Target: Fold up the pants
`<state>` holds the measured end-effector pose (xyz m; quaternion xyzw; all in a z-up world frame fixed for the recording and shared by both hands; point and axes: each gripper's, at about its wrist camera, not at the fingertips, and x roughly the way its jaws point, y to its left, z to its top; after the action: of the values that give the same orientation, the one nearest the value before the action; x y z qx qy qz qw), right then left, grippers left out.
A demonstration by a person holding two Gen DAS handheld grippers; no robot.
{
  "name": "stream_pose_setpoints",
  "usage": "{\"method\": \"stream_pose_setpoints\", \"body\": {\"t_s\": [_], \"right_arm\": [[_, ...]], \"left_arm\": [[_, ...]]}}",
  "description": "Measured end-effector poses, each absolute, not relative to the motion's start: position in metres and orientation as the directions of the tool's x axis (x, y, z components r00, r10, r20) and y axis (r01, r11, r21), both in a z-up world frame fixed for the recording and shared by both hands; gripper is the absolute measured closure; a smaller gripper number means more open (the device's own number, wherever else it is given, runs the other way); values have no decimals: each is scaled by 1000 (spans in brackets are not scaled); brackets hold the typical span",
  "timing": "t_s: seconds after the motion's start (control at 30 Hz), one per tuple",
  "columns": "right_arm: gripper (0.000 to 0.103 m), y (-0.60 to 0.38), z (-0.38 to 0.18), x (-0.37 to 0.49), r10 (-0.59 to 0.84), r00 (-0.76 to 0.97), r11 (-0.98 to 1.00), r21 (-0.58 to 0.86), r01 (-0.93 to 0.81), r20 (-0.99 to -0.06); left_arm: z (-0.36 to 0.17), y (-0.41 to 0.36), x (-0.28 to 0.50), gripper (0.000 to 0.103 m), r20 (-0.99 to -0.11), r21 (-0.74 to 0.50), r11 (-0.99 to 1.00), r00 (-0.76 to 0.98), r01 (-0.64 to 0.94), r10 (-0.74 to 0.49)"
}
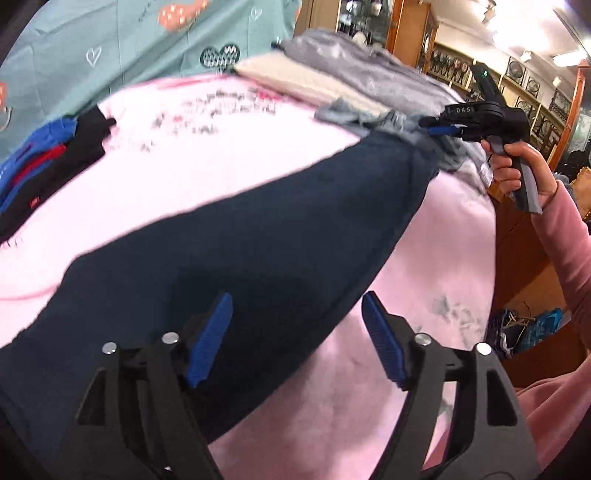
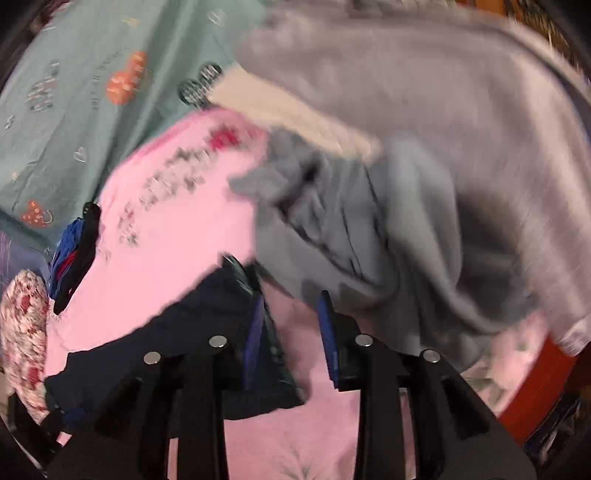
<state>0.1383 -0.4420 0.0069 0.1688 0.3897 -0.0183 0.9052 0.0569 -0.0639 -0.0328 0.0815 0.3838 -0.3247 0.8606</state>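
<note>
navy pants (image 1: 258, 236) lie long and flat on pink blanket (image 1: 221, 155); both grippers' fingers (image 1: 210, 339) spread, empty.

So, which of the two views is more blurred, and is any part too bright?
Right wrist view: strong motion blur smears the grey clothes and the navy pants. Left wrist view: sharper, the left gripper is crisp, but the ceiling lights glare white. Both bend at the edges from the fisheye lens.

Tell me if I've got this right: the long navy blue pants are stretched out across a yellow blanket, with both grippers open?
Not quite. The navy blue pants lie on a pink blanket, not yellow, as the left wrist view shows. Left gripper and right gripper are both open.
</note>
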Motion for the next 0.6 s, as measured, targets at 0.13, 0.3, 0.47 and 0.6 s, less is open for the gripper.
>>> {"method": "stream_pose_setpoints", "body": {"t_s": [0.13, 0.3, 0.47, 0.6], "right_arm": [[55, -385, 4, 146, 299, 688, 940, 329, -92, -661], [59, -388, -65, 154, 247, 533, 963, 268, -39, -809], [57, -365, -27, 146, 67, 598, 994, 106, 31, -799], [57, -278, -10, 146, 270, 604, 959, 153, -239, -750]], "left_arm": [[-40, -73, 61, 18, -734, -129, 783, 472, 609, -488], [-39, -61, 62, 18, -759, -112, 812, 479, 572, -442], [-20, 16, 66, 13, -716, -49, 918, 628, 393, -306], [-34, 97, 80, 13, -754, -124, 977, 624, 174, -207]]}}
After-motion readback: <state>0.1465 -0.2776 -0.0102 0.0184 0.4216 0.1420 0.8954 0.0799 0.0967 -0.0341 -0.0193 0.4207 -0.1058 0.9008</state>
